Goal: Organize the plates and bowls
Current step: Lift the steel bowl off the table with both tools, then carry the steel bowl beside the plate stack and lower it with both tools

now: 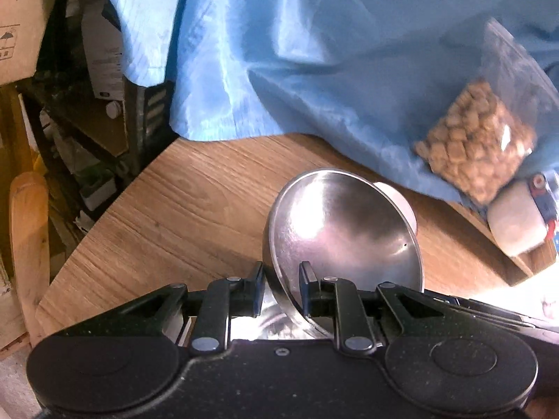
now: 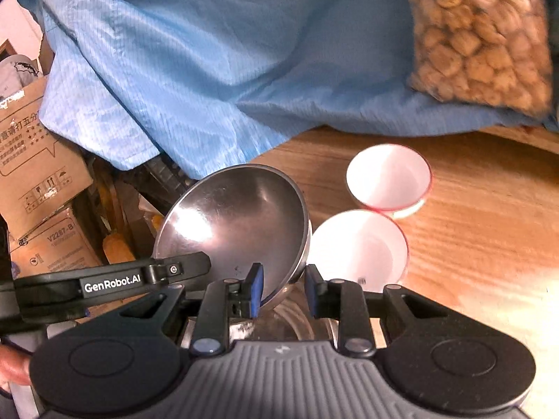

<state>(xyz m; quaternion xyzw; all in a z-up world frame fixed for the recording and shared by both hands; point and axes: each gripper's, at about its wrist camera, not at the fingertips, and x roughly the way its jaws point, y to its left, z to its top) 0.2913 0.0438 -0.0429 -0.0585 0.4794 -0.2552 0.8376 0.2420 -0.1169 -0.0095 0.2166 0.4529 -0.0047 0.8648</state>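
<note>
A steel bowl [image 1: 346, 230] is held tilted above the wooden table [image 1: 181, 206]. My left gripper [image 1: 281, 291] is shut on its rim at one side. My right gripper [image 2: 283, 293] is shut on the rim of the same steel bowl [image 2: 237, 223] at the other side. The left gripper's arm shows at the left of the right wrist view. Two white bowls with red rims stand on the table to the right: a nearer one [image 2: 360, 248] and a farther one [image 2: 387, 176].
A blue cloth [image 1: 314, 52] hangs over the back of the table. A clear bag of brown nuts [image 2: 478, 38] lies on it. A white roll [image 1: 515, 221] lies at the right edge. Cardboard boxes [image 2: 35, 164] and a wooden chair [image 1: 28, 230] stand left of the table.
</note>
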